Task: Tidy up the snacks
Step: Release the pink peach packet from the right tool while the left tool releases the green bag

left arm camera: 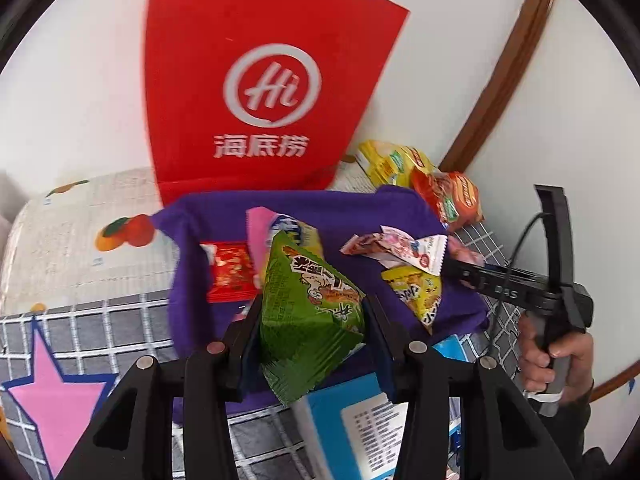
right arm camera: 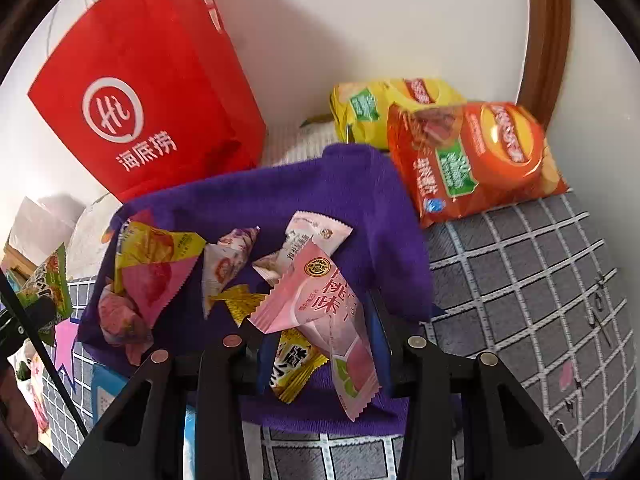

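My left gripper is shut on a green snack packet and holds it over the purple cloth. My right gripper is shut on a pink peach-flavour packet above the same purple cloth. In the left wrist view the right gripper comes in from the right with that pink packet. Several small packets lie on the cloth: a red one, a yellow one, a yellow-and-pink one and a white one. The left gripper's green packet shows at the left edge.
A red paper bag stands against the wall behind the cloth. A yellow chip bag and an orange chip bag lie at the back right. A blue-and-white box lies under the cloth's near edge. The surface is a grey checked bedsheet.
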Demonstrator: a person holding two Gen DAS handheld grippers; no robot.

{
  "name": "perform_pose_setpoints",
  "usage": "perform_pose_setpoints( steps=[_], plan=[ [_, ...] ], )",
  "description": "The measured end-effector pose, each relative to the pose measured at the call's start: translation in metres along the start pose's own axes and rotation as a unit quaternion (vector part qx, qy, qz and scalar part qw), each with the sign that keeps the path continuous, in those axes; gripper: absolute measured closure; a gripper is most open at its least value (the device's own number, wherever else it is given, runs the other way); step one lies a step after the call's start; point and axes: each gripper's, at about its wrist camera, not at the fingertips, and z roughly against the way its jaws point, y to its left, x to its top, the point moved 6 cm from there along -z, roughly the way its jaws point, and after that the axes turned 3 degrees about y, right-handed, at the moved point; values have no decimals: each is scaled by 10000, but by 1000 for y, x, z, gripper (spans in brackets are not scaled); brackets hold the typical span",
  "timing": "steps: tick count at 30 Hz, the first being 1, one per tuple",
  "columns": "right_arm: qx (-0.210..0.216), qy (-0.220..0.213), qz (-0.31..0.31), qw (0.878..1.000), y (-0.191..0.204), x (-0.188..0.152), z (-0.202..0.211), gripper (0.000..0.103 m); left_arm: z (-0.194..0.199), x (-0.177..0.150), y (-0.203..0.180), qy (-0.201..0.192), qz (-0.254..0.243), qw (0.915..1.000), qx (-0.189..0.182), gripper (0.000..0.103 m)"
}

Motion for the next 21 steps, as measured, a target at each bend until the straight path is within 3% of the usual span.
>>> perform_pose_setpoints(
  steps=[14,16,19,21],
  plan=[
    [291,88,-101,9995,-6,-1,-20,62,-44,13,-36,249,-236,9992,-199,59],
    [308,96,-52,9995,-5,-1,-20,60,-53,13,-38,290,-269,9991,-178,59],
    [239,121,14,9996,-5,-3,-18,49,-62,9,-35,372,-202,9989,-189,59],
    [292,118,44,9995,-4,-3,-16,49,-68,7,-35,425,-192,9987,-191,59]
  ],
)
